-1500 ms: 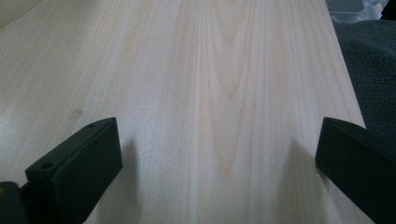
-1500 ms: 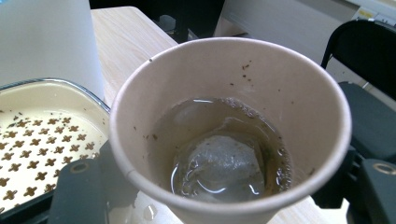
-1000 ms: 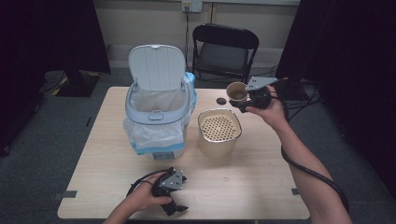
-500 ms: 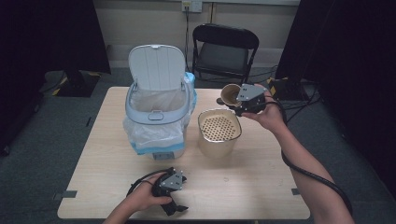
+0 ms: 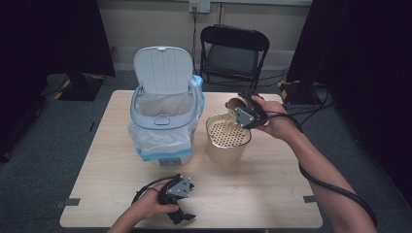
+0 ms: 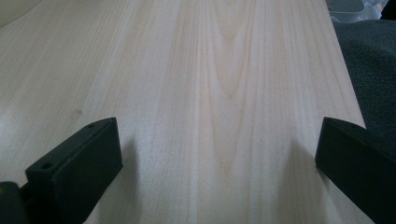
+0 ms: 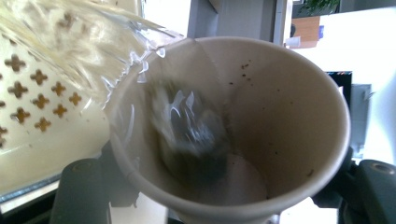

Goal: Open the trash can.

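A second ago the right hand-held gripper (image 5: pixel 241 112) held the paper cup (image 5: pixel 235 103) upright, beyond the beige strainer pot (image 5: pixel 227 137); now, clenched on the cup, it has tipped it over the pot's rim, liquid streaming onto the perforated insert while a dark tea bag (image 7: pixel 194 135) slides mouthward. Probably draining before binning. The left hand-held gripper (image 5: pixel 178 200) rests released on the counter (image 5: pixel 272 194), nearer than the pot.
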The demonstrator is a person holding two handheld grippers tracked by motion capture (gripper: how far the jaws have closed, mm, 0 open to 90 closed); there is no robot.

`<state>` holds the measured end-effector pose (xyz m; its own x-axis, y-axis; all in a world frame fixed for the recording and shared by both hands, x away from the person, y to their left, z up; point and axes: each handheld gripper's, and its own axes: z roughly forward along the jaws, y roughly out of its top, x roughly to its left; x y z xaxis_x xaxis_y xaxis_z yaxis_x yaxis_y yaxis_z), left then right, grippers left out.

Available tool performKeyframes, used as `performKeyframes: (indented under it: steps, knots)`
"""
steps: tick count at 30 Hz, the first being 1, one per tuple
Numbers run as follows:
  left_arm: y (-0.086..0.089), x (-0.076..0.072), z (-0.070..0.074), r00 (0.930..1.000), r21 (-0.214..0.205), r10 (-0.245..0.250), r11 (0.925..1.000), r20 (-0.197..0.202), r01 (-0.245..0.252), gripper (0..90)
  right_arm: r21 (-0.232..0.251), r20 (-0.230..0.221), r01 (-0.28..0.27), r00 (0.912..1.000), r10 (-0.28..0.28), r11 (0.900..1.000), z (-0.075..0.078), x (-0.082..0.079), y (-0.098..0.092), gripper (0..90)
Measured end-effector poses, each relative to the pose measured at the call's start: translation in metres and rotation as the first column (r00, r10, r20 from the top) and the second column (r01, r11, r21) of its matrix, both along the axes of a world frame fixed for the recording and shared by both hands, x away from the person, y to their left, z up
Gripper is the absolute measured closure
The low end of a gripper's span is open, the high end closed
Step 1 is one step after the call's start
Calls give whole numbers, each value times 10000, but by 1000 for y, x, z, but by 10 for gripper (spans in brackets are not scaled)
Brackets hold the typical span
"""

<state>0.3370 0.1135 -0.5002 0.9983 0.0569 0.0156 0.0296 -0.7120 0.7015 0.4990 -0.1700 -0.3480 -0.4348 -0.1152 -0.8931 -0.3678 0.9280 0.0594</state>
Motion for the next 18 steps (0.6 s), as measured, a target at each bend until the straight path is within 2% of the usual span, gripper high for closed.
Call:
performKeyframes:
  steps: [2, 4, 5, 7, 8, 9, 10, 11, 13, 14, 15, 16, 17, 18]
  knots:
    - [0, 0, 0, 10000, -2, 0, 10000, 6, 0, 0, -544, 475, -205, 9986, 231, 9983, 0, -3, 3, 283]
    - [0, 0, 0, 10000, -1, -2, 10000, 2, 2, 0, -1238, 922, -310, 9948, 426, 9918, -1, -6, 6, 283]
    - [0, 0, 0, 10000, -4, 4, 10000, 1, -4, 0, -1580, 1192, -281, 9917, 473, 9870, -2, -8, 7, 283]
    - [0, 0, 0, 10000, 3, -4, 10000, 4, 4, 0, -2461, 1872, -286, 9793, 764, 9688, -5, -11, 10, 283]
    - [0, 0, 0, 10000, 0, 1, 10000, 5, -1, 0, -2996, 2489, -166, 9639, 949, 9539, -7, -14, 11, 283]
    - [0, 0, 0, 10000, -4, 5, 10000, -5, -5, 0, -3363, 2673, -204, 9566, 1162, 9415, -8, -15, 12, 284]
    - [0, 0, 0, 10000, 3, -3, 10000, 4, 3, 0, -3567, 2838, -301, 9488, 1390, 9337, -8, -16, 12, 284]
    - [0, 0, 0, 10000, 4, -3, 10000, 5, 3, 0, -3906, 3170, -246, 9349, 1595, 9202, -9, -17, 12, 284]
    - [0, 0, 0, 10000, 2, -4, 10000, 2, 4, 0, -4520, 3836, -144, 8996, 2089, 8919, -7, -19, 13, 284]
    - [0, 0, 0, 10000, 0, -1, 10000, 3, 1, 0, -4559, 4038, -97, 8888, 2166, 8900, -6, -20, 12, 283]
    - [0, 0, 0, 10000, -1, 2, 10000, 1, -2, 0, -4484, 3990, -111, 8923, 2113, 8937, -5, -21, 12, 283]
    - [0, 0, 0, 10000, -8, 2, 10000, -6, -2, 0, -4334, 3766, -189, 9045, 2001, 9010, -2, -21, 13, 283]
    - [0, 0, 0, 10000, 0, 1, 10000, -1, -1, 0, -3497, 3428, -122, 9289, 1401, 9368, -1, -21, 11, 281]
    - [0, 0, 0, 10000, 0, 15, 10000, -11, -15, 0, -2911, 2907, -99, 9517, 983, 9567, 5, -20, 10, 281]
